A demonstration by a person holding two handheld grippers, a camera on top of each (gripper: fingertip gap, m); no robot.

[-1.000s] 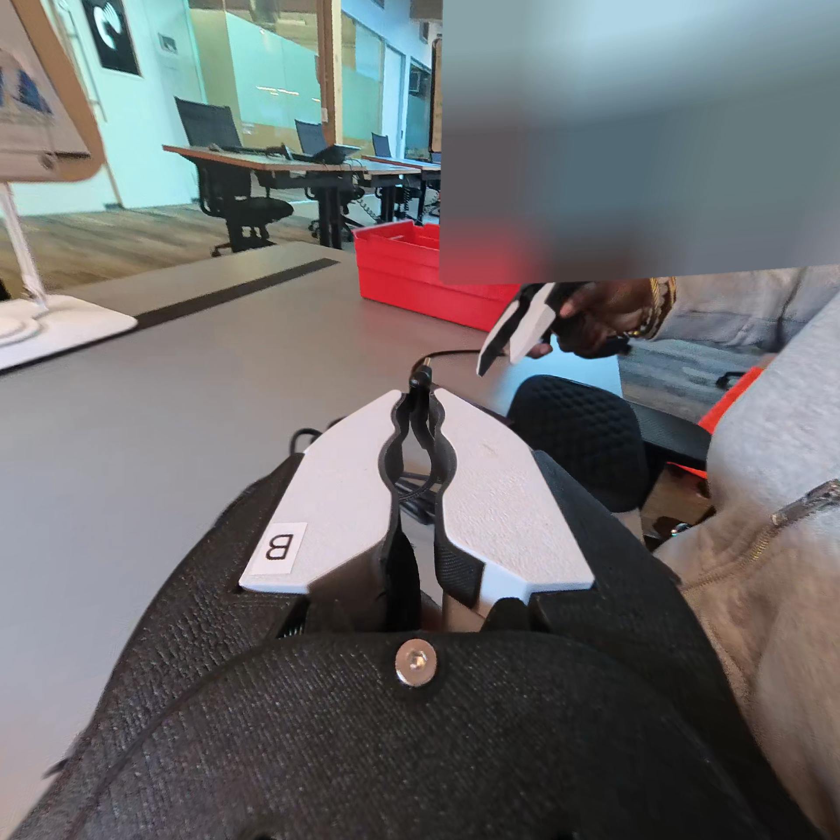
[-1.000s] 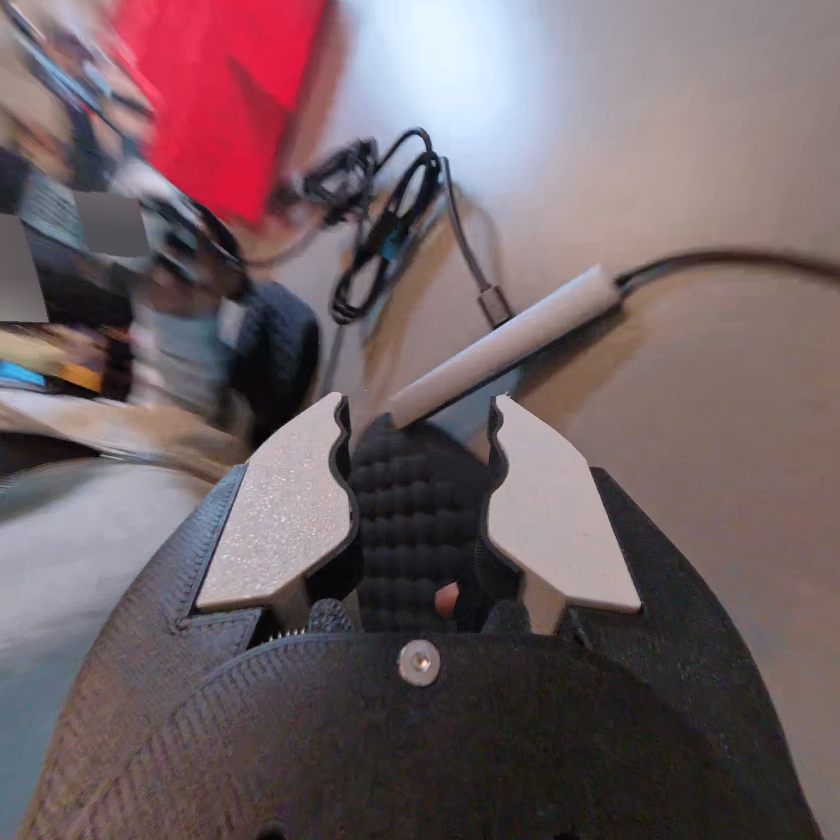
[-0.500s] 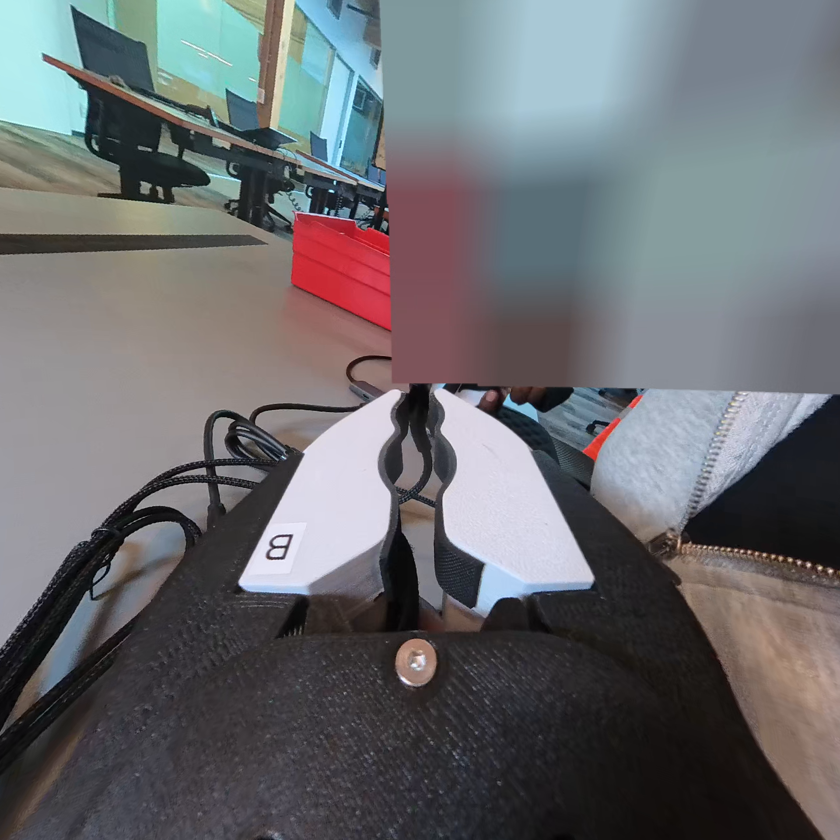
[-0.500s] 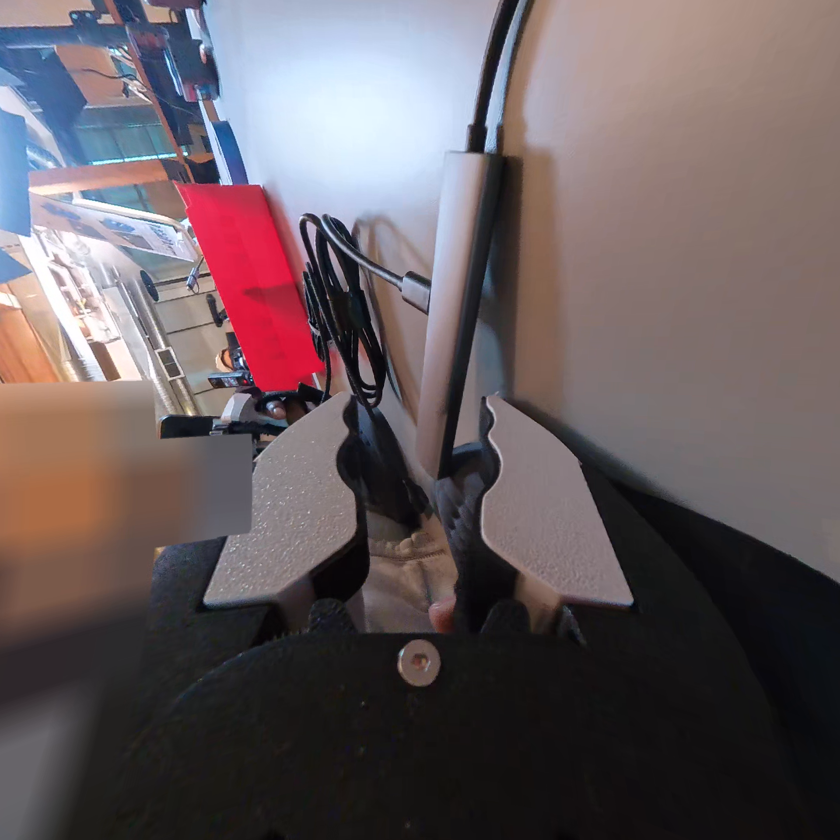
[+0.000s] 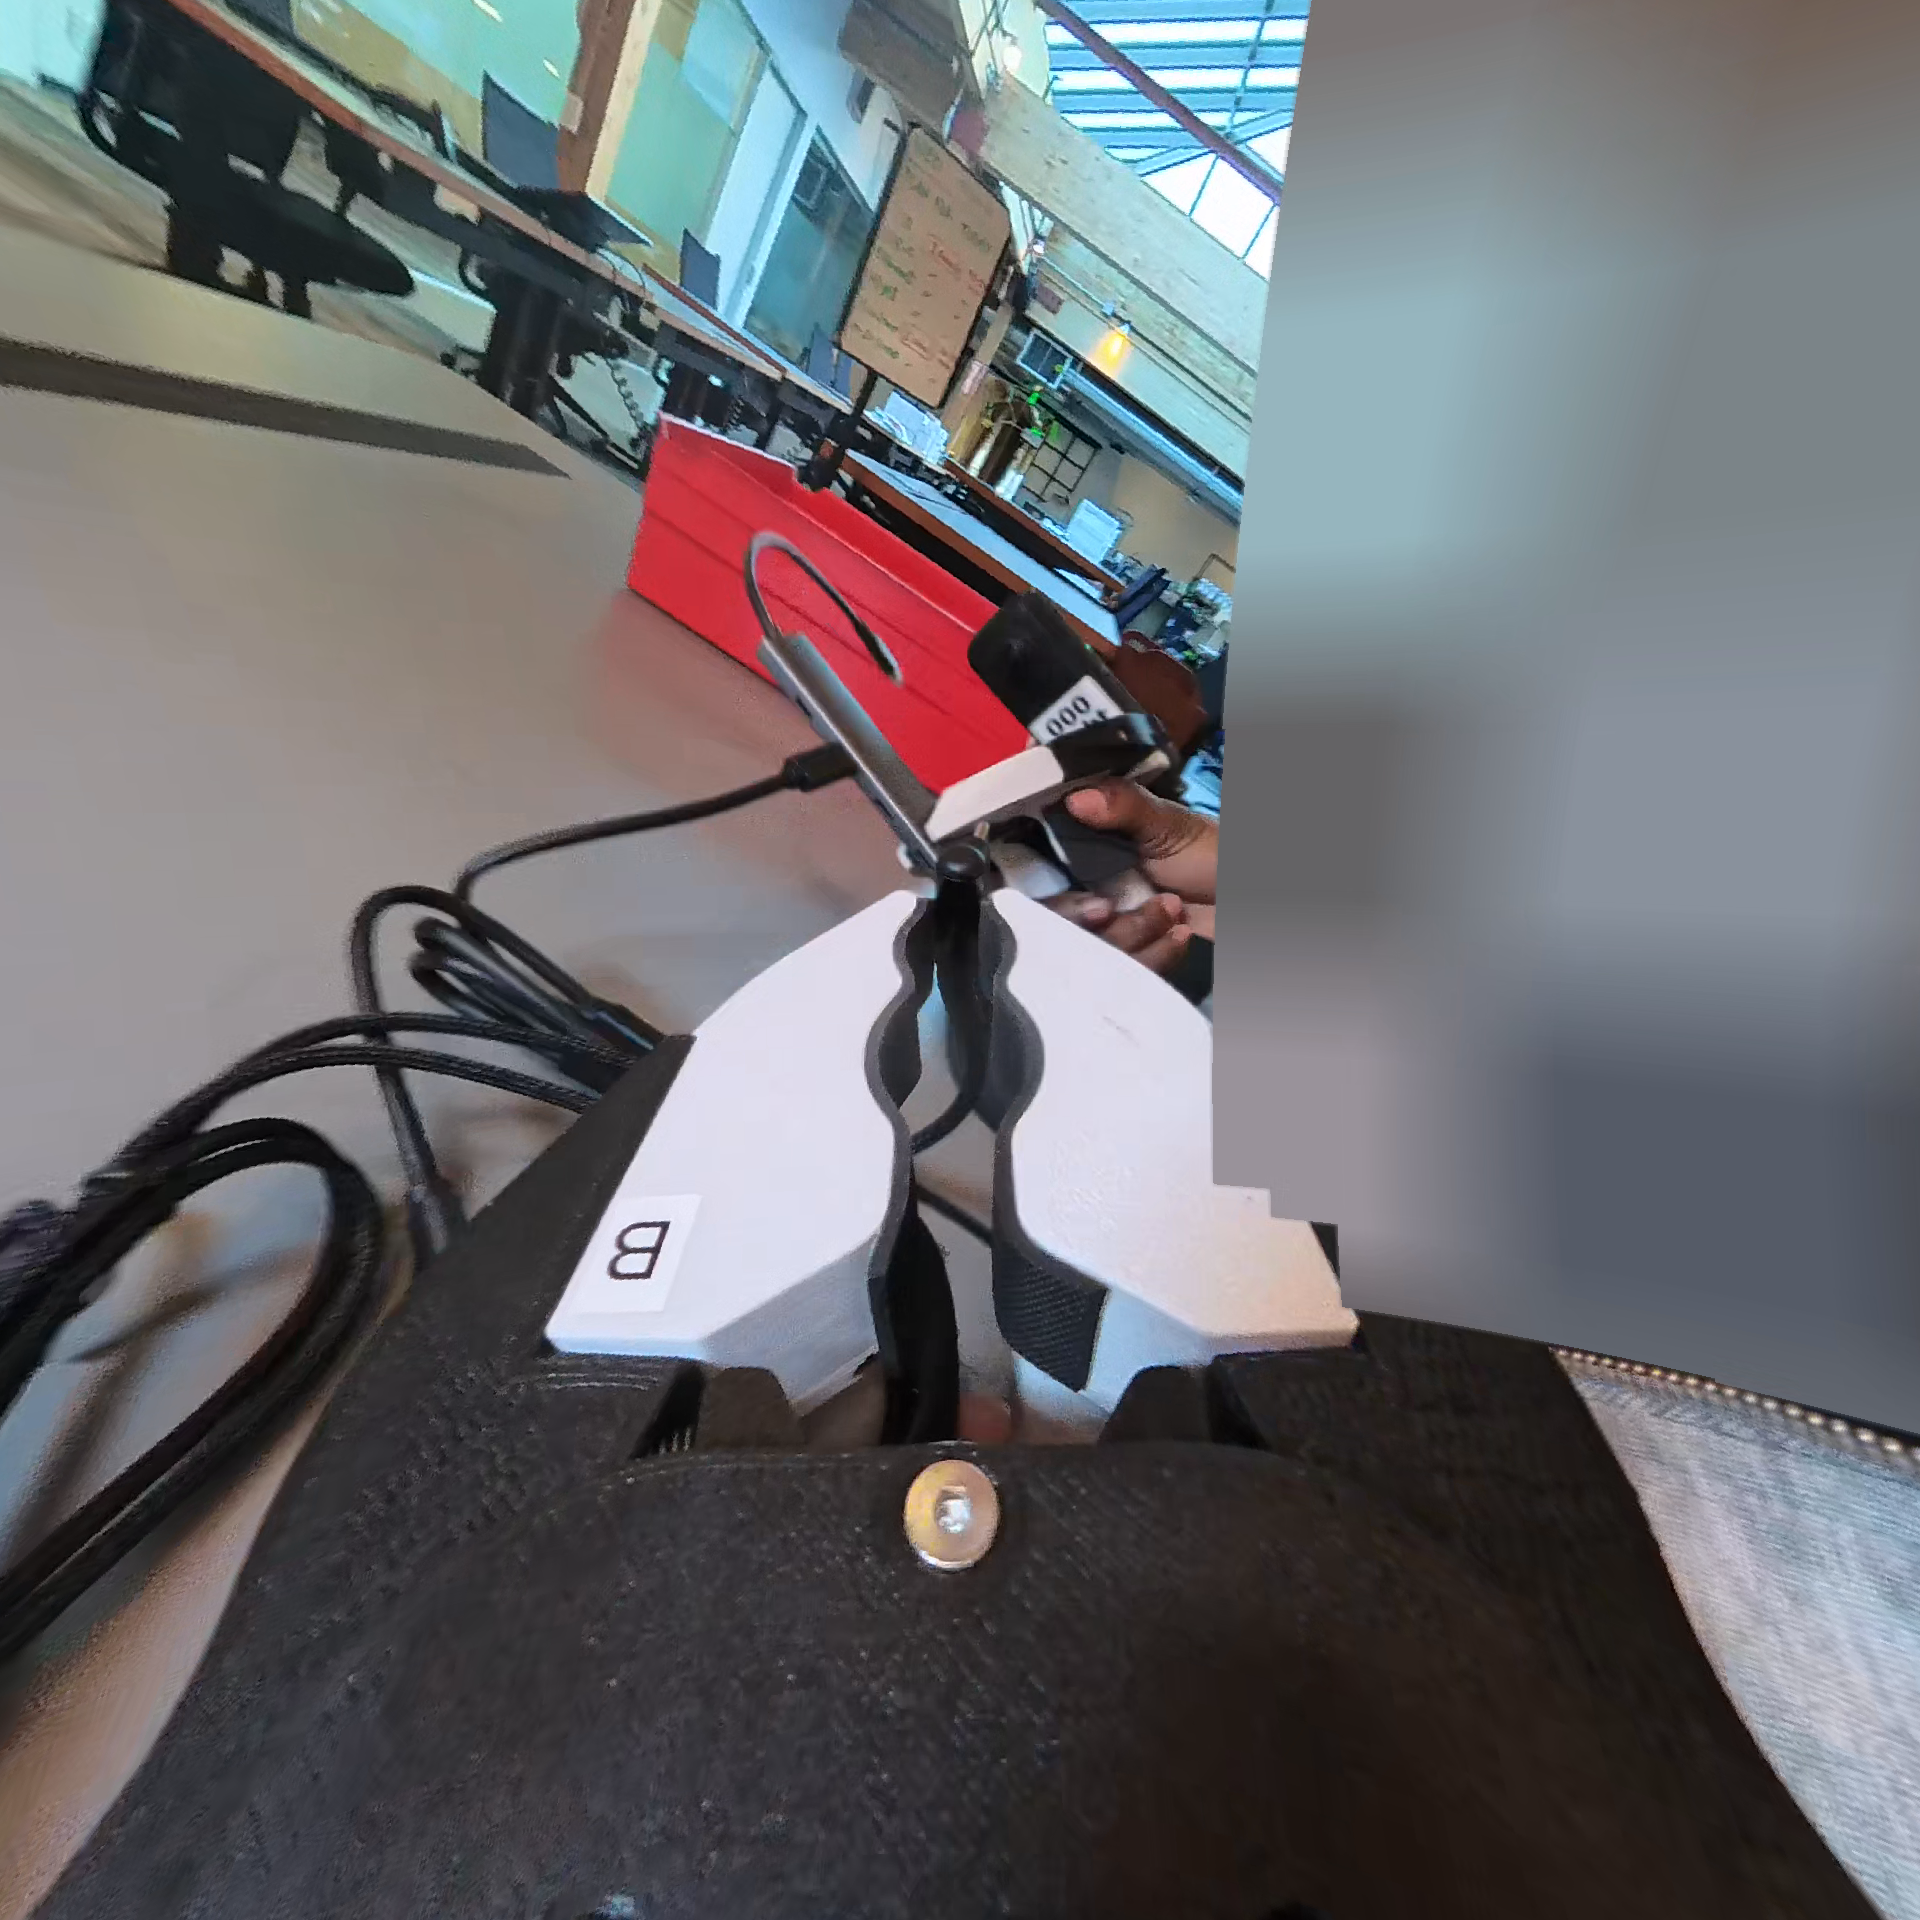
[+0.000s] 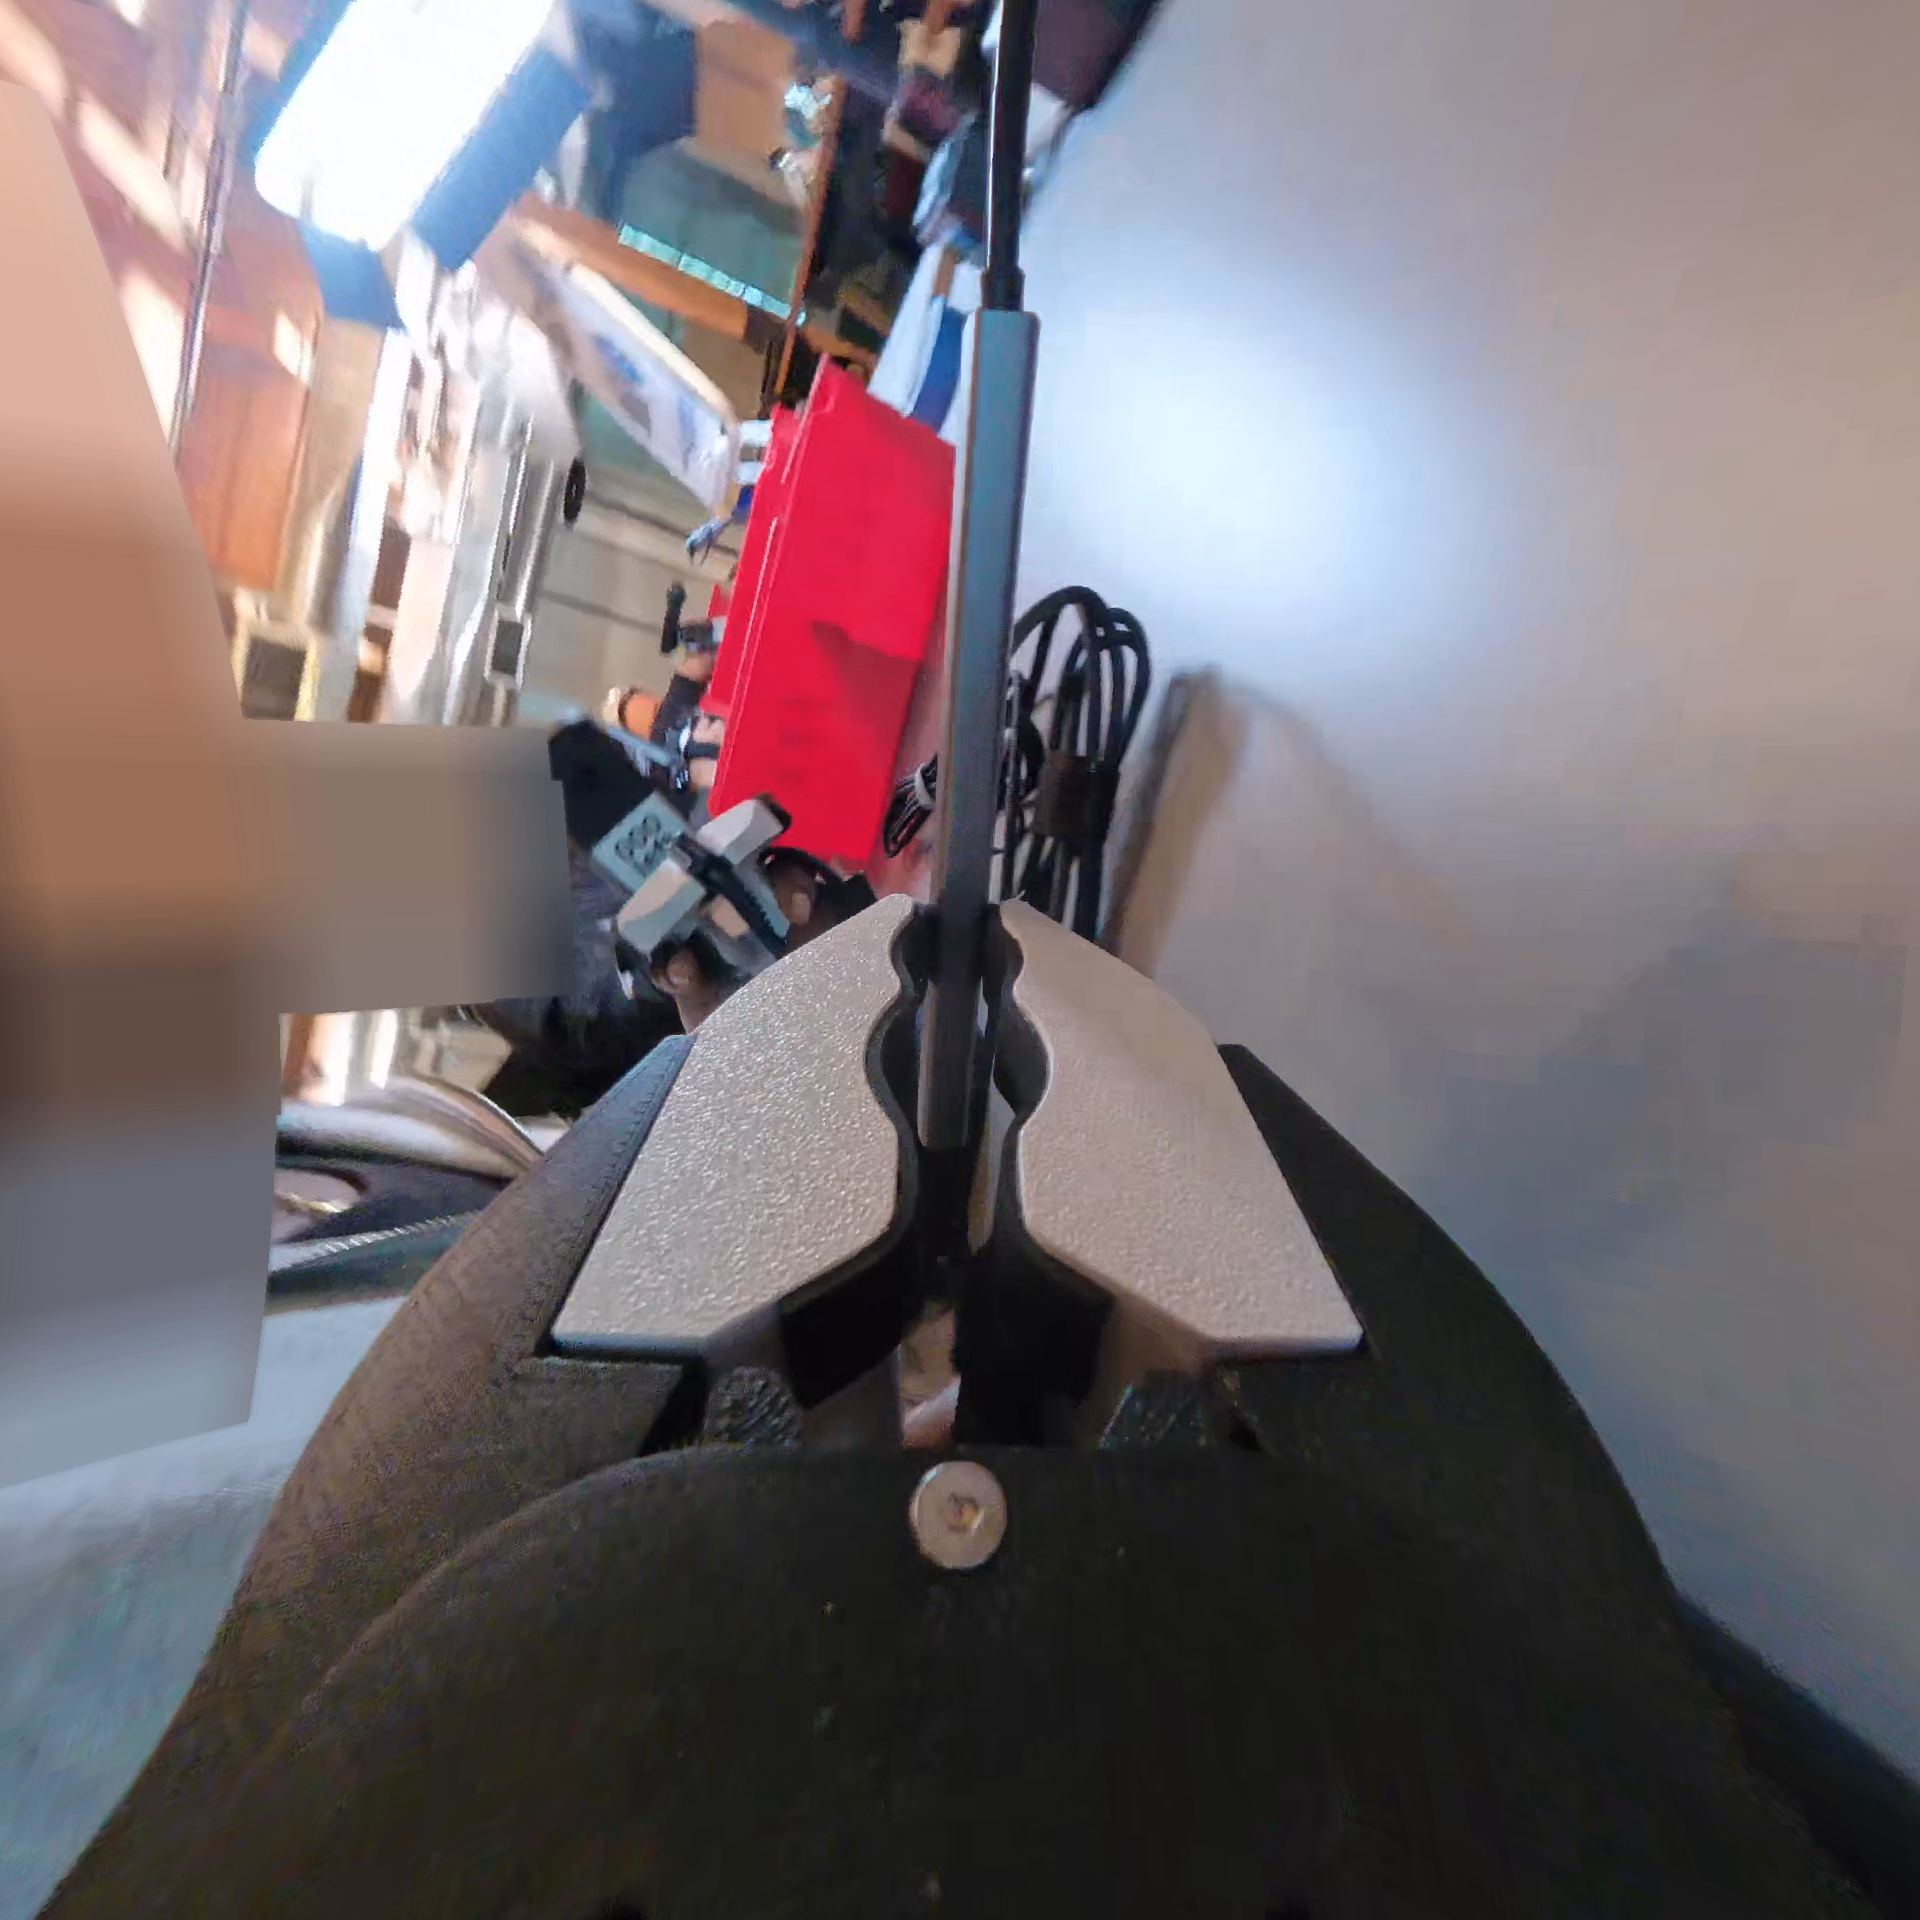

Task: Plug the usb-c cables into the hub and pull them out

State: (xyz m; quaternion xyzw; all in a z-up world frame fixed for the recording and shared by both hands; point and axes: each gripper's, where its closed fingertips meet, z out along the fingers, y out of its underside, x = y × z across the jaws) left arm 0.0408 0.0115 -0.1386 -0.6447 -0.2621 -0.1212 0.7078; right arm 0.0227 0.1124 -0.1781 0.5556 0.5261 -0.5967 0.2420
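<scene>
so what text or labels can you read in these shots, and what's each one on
I won't copy out writing, but these bear it:
white sticker on the left claw: large print, clear
white label on the black camera beyond it: small print
whiteboard far back: handwriting, too small to read
banner in the right wrist view: blurred, unreadable

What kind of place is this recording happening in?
Probably an open-plan office or lab: rows of desks with office chairs, a whiteboard on a stand, and exposed roof beams above.
</scene>
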